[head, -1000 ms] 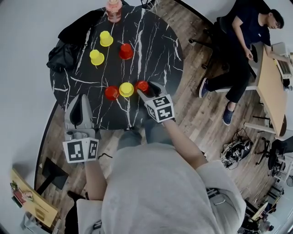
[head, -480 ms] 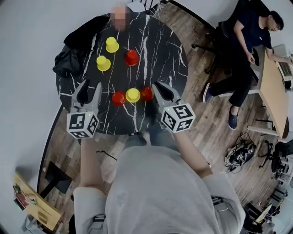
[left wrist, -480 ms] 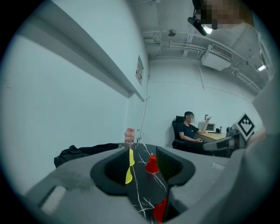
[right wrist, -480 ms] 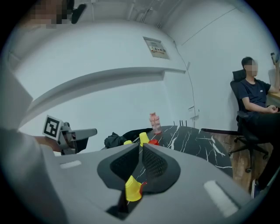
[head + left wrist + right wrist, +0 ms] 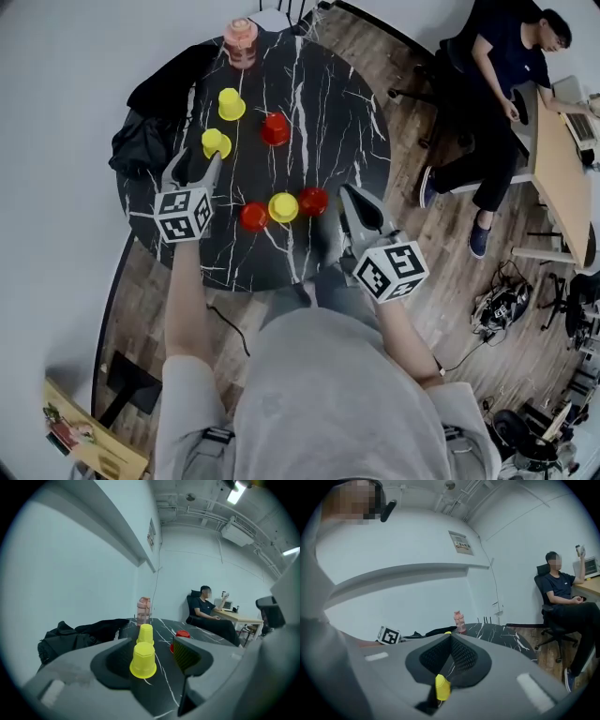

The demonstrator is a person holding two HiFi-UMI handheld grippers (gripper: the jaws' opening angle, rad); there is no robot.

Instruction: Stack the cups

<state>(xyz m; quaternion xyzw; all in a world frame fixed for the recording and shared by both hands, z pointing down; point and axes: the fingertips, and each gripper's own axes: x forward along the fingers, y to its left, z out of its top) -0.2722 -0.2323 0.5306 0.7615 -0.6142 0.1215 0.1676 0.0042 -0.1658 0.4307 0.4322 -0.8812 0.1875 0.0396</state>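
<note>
In the head view, a round black table (image 5: pixel 323 103) is seen with six cups set upside down on it. A near row of three cups (image 5: pixel 283 206), red, yellow and red, stands by the near edge. Farther off are the left yellow cup (image 5: pixel 216 142), the far yellow cup (image 5: pixel 231 103) and the far red cup (image 5: pixel 275 128). A pink bottle (image 5: pixel 241 42) and a black jacket (image 5: pixel 150 112) lie at the far left. The left gripper (image 5: pixel 197 161) is held at the left yellow cup, and the right gripper (image 5: pixel 356 199) just right of the row.

In the left gripper view, the left gripper (image 5: pixel 151 654) has just been opening. Its jaws stand apart with the left yellow cup (image 5: pixel 143 660) between them, untouched. The far yellow cup (image 5: pixel 146 633) is seen behind it, and the far red cup (image 5: pixel 181 633) to the right.

In the right gripper view, the right gripper (image 5: pixel 450 638) has just closed. Its jaws are together on nothing. A yellow cup (image 5: pixel 442 687) shows low beneath them, ungripped.
</note>
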